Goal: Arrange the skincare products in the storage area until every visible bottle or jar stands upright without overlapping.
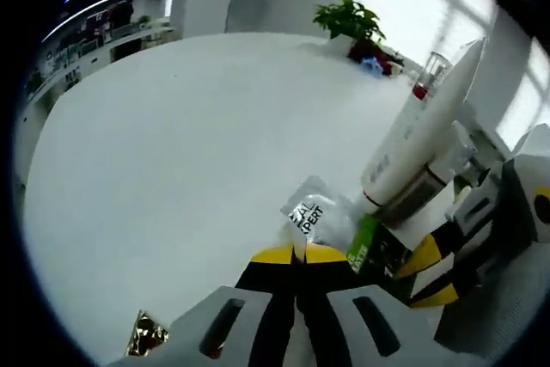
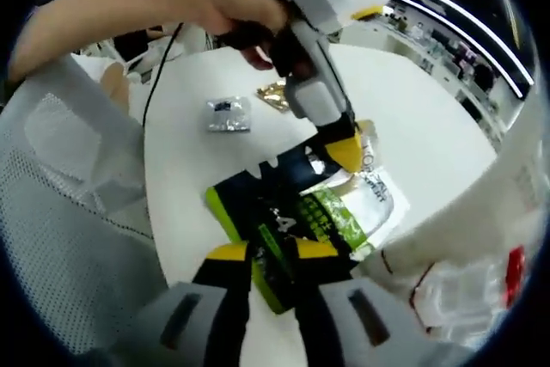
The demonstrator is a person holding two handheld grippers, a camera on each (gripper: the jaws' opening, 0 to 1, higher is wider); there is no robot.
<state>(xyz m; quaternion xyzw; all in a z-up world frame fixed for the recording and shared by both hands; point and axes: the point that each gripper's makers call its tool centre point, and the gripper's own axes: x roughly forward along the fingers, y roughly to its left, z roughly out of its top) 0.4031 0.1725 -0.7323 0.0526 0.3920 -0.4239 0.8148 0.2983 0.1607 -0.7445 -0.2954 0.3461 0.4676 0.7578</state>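
My left gripper (image 1: 299, 255) is shut on the edge of a clear sachet (image 1: 314, 212) printed with "EXPERT". A white tube (image 1: 418, 131) with a silver band leans tilted just to its right. My right gripper (image 1: 427, 268) enters from the right, shut on a green and black packet (image 1: 371, 249) that touches the sachet. In the right gripper view, my right gripper (image 2: 273, 255) pinches that packet (image 2: 249, 204), and my left gripper (image 2: 348, 148), held by a hand, comes down from above onto the sachet (image 2: 369, 199). The tube (image 2: 447, 255) shows as a white blur at the lower right.
A gold sachet (image 1: 146, 333) lies on the white round table (image 1: 189, 143); it lies (image 2: 275, 94) beside a silver sachet (image 2: 228, 115). A potted plant (image 1: 348, 19) and a glass (image 1: 432, 73) stand at the far edge. White mesh fabric (image 2: 69, 212) lies at the left.
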